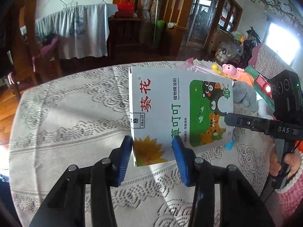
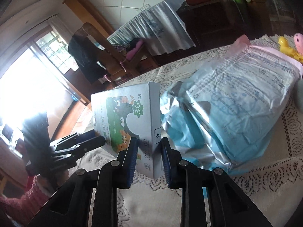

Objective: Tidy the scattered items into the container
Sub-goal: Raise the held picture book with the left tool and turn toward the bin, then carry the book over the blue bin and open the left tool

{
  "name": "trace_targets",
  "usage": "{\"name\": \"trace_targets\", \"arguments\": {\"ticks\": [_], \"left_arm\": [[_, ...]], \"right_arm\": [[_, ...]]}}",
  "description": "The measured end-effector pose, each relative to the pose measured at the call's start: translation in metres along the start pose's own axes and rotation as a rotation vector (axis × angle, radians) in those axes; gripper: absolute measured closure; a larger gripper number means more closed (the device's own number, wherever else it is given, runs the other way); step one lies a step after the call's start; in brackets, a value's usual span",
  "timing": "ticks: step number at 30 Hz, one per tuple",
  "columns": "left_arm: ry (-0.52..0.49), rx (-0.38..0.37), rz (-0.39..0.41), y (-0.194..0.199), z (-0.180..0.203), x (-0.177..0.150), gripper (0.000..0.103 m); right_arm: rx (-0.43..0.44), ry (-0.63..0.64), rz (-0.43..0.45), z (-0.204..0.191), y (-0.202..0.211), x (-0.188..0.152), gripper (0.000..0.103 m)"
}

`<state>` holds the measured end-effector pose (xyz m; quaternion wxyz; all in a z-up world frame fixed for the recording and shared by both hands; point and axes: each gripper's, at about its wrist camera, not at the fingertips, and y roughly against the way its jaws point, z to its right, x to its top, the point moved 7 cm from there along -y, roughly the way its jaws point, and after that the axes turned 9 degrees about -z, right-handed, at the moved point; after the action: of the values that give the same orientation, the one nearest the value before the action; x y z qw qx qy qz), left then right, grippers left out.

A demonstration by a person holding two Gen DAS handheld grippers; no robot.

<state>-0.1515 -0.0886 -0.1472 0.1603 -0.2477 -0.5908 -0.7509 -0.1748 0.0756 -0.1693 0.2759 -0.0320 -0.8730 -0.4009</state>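
A white box of plant oil patches [image 1: 176, 111], with a sunflower and a green cartoon panel, is held above the lace tablecloth [image 1: 66, 117]. My left gripper [image 1: 154, 141] has its blue pads on either side of the box's near end and grips it. My right gripper [image 2: 148, 143] is shut on the box's narrow side [image 2: 154, 124] at the other end; it also shows in the left wrist view [image 1: 231, 119] at the box's right edge. A pink pig toy [image 1: 230, 70] and a yellow duck toy [image 1: 215, 67] lie behind the box.
A blue and silver plastic pack [image 2: 233, 109] with a pink end lies on the table right of the box. A grey plush [image 1: 244, 94] and a green box [image 1: 261, 87] sit at the far right. Chairs [image 2: 106, 56] stand beyond the table edge.
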Motion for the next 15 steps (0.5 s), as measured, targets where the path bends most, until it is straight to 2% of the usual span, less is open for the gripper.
{"name": "trace_targets", "arguments": {"ticks": [8, 15], "left_arm": [[0.08, 0.116, 0.071, 0.081, -0.052, -0.036, 0.059], [0.196, 0.276, 0.113, 0.158, -0.118, -0.095, 0.059]], "right_arm": [[0.093, 0.149, -0.021, -0.095, -0.023, -0.003, 0.078], [0.216, 0.293, -0.09, -0.203, -0.07, -0.013, 0.078]]}}
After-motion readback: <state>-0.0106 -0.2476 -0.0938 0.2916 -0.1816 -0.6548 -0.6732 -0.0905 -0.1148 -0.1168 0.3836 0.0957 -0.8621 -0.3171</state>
